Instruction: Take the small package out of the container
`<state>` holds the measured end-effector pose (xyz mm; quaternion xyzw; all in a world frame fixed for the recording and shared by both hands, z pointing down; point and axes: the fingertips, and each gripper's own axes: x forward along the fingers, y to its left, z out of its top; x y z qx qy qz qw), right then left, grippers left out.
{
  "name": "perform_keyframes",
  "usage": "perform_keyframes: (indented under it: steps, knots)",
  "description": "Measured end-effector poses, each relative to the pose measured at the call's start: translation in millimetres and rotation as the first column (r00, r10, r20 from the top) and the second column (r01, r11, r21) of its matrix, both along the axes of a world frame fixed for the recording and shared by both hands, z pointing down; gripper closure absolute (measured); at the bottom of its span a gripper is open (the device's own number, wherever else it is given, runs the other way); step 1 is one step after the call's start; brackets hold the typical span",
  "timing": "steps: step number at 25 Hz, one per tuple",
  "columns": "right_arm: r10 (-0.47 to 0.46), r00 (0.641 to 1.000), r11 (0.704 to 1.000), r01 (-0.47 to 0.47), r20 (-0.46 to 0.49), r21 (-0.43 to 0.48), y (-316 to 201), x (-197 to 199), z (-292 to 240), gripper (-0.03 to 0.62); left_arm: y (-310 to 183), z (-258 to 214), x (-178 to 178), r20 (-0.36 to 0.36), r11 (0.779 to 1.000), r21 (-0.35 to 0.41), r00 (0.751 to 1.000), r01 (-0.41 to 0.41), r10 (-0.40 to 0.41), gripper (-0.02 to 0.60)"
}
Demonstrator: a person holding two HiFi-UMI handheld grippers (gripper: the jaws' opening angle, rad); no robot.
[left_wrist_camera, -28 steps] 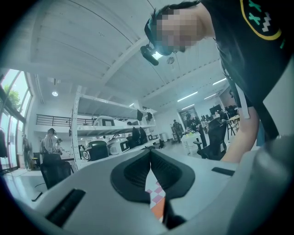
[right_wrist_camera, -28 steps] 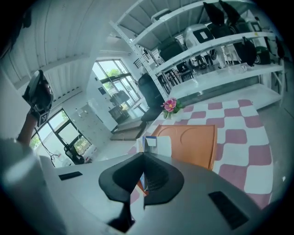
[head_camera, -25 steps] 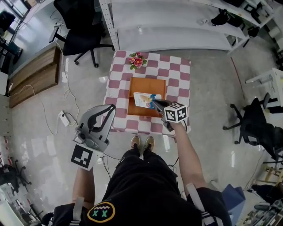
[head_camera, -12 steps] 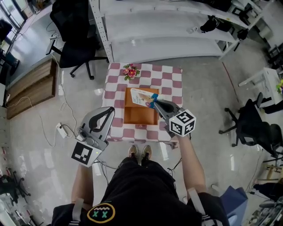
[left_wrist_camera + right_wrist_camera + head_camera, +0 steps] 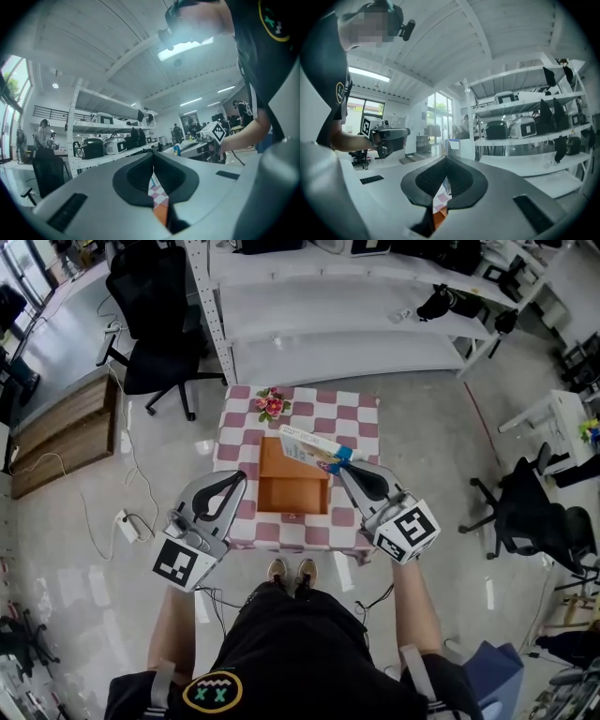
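The right gripper (image 5: 339,461) pinches the small package (image 5: 302,442) by a corner, above the container (image 5: 292,491). It should carry it aside without loosening.

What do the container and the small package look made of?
Container: likely wood or fibreboard, matte orange-brown, with straight rigid walls. Small package: looks like a thin printed plastic or paper pouch, pale, blue edge, flat. Too small to be sure.
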<state>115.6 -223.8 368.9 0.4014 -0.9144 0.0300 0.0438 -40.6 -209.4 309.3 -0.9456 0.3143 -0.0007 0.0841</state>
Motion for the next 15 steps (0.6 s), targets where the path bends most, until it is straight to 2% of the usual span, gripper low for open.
perform_keyframes:
  steps: [4,10,15]
  knots:
    - [-0.003,1.000,0.993,0.006,-0.025,0.116,20.2,4.0,-30.8,0.571,1.3,-1.0,5.4,0.005,1.000,0.004,1.000,-0.012,0.012,0.563]
    - [0.020,0.999,0.972,-0.009,-0.045,0.235,46.9,5.2,-63.1,0.571,1.4,-3.9,11.6,0.005,1.000,0.002,1.000,-0.025,0.025,0.563]
    - [0.040,0.999,0.962,-0.029,-0.036,0.270,57.8,3.9,-67.9,0.571,3.5,-1.5,13.8,0.020,0.999,0.026,0.999,-0.042,0.041,0.563]
